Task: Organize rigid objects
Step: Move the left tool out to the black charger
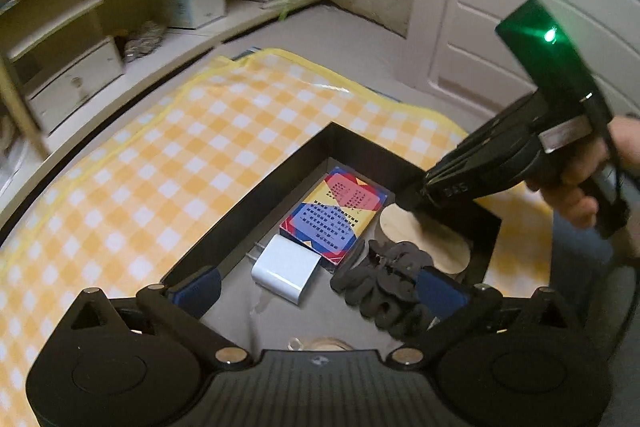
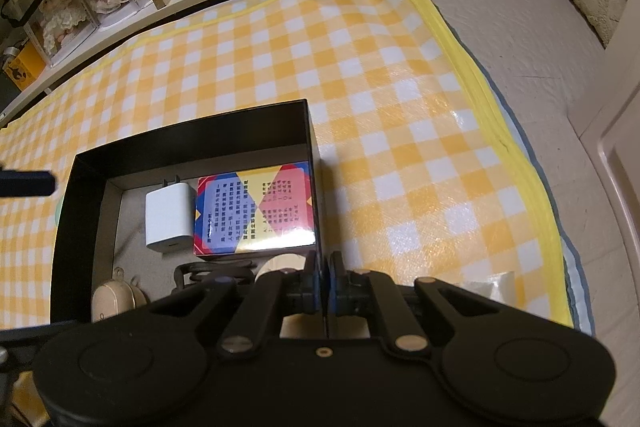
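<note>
Left wrist view: the left hand-held gripper (image 1: 316,291) hangs over the near end of a black box (image 1: 280,179), its blue-padded fingers (image 1: 200,287) spread as wide as they go with nothing pressed between them. Directly below and between them lie a white charger (image 1: 286,273) and a black scrunchie (image 1: 384,287), both resting on the box floor. Farther in, a colourful card box (image 1: 334,213) lies flat, and to its right a round wooden disc (image 1: 424,243) sits against the right wall. The right hand-held gripper (image 1: 408,201) reaches in from the right, held by a person's hand (image 1: 576,179).

In the right wrist view, the right hand-held gripper (image 2: 325,287) is clenched on the thin near-right wall of the black box (image 2: 192,123), one finger inside and one outside, which I judge to be steadying it. A small beige case (image 2: 114,297) lies in the near-left corner. The box stands on a yellow checked mat (image 2: 400,87) spread over the floor.

The step in hand looks like the end of a placement: the left jaws are released above things that are already inside. No loose item shows on the mat, so the next move probably calls for lifting the left tool clear and searching beyond these views, while the right keeps the box from shifting.
</note>
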`<control>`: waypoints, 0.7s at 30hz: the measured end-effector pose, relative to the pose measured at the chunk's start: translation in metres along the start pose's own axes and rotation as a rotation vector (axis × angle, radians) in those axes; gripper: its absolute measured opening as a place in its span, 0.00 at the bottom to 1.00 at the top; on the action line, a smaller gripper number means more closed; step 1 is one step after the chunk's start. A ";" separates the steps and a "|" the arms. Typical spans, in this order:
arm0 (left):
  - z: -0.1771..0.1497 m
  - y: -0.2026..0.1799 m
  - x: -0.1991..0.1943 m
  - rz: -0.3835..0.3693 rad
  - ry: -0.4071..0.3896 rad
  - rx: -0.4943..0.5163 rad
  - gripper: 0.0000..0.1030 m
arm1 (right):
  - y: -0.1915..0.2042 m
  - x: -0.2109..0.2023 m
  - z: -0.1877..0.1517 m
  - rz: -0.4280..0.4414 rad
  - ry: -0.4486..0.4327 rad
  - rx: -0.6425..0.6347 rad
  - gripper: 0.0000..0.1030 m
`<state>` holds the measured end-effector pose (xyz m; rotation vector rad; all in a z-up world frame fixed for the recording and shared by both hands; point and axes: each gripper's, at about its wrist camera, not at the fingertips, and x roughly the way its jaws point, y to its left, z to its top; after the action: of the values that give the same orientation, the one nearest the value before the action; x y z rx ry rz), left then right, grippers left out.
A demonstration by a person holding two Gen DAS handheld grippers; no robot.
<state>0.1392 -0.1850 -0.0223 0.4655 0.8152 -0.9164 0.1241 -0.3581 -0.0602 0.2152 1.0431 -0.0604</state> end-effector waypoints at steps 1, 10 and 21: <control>-0.002 -0.001 -0.005 0.010 -0.007 -0.018 1.00 | 0.000 0.000 0.000 0.000 0.000 0.001 0.05; -0.019 -0.012 -0.043 0.078 -0.065 -0.169 1.00 | -0.002 -0.001 -0.001 0.000 0.004 0.003 0.05; -0.036 -0.014 -0.071 0.100 -0.117 -0.388 1.00 | -0.001 -0.002 -0.001 -0.005 0.005 -0.003 0.05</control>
<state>0.0879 -0.1325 0.0105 0.1108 0.8311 -0.6656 0.1220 -0.3588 -0.0595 0.2106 1.0484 -0.0629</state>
